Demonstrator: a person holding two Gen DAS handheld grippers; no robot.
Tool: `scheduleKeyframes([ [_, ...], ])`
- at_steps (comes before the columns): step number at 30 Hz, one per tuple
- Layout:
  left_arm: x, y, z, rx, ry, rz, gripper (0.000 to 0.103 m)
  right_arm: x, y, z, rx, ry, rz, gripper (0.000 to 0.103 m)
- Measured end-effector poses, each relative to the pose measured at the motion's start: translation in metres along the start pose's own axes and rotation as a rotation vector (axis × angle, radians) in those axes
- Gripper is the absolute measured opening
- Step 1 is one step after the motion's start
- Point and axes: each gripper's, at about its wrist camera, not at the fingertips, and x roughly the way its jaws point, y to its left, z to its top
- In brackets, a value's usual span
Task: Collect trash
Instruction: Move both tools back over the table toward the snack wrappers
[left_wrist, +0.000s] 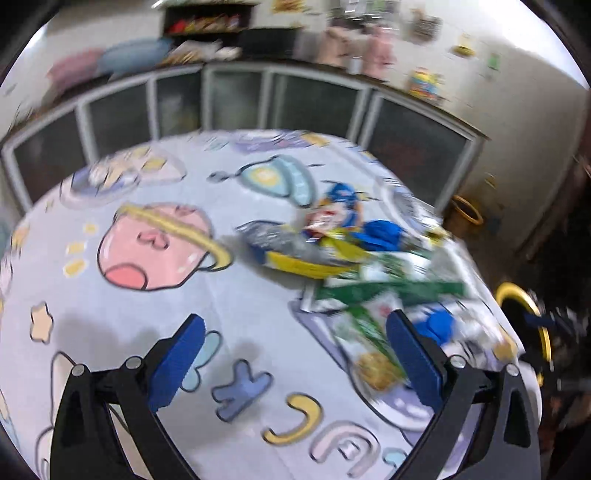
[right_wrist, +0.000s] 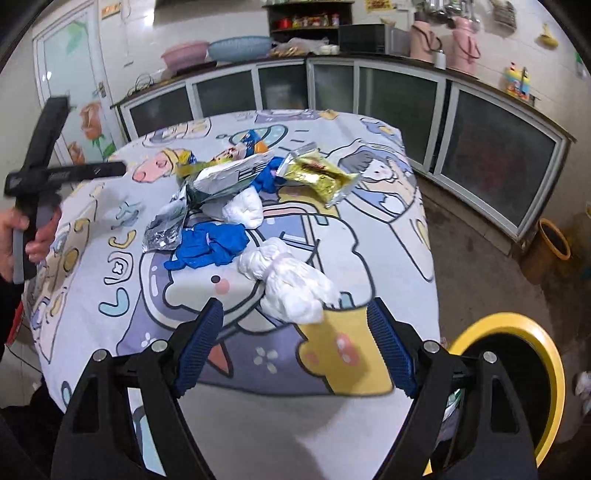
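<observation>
Since the trash (right_wrist: 240, 206) is all still heaped mid-worktop, this looks like the approach step, nothing picked up yet. The heap has a white tissue wad (right_wrist: 291, 284) nearest the right tool, a blue glove (right_wrist: 210, 245) just beside it, a foil scrap (right_wrist: 164, 229), a gold wrapper (right_wrist: 317, 177) further back, plus more packets behind. The worktop (right_wrist: 369, 229) wears a cartoon cloth, and a yellow-rimmed bin (right_wrist: 517, 369) sits on the floor by its near right corner.

Right tool (right_wrist: 295, 339) hangs wide with nothing between its 2 pads, just short of the tissue. Left tool (left_wrist: 295, 354) is also wide and empty, its view blurry, with a green-and-white packet (left_wrist: 369, 332) by its right pad.

My guess for the next move: drop the right tool onto the tissue wad, pinch it, swing over to the bin. It's soft stuff, so it'll need a deep bite or it might slip out.
</observation>
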Motion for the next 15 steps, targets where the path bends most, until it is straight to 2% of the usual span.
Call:
scheduleKeyframes([
  [4,0.029,0.017,0.007,-0.091,0.044,0.005,0.095,0.013,0.009,0.005,-0.046,0.022,-0.006,0.077],
  [9,0.064,0.025,0.02,-0.216,0.109,-0.061,0.095,0.026,0.013,0.01,-0.079,0.04,-0.007,0.077],
  [15,0.096,0.039,0.039,-0.335,0.149,-0.077,0.095,0.039,0.017,0.017,-0.113,0.058,-0.001,0.077],
])
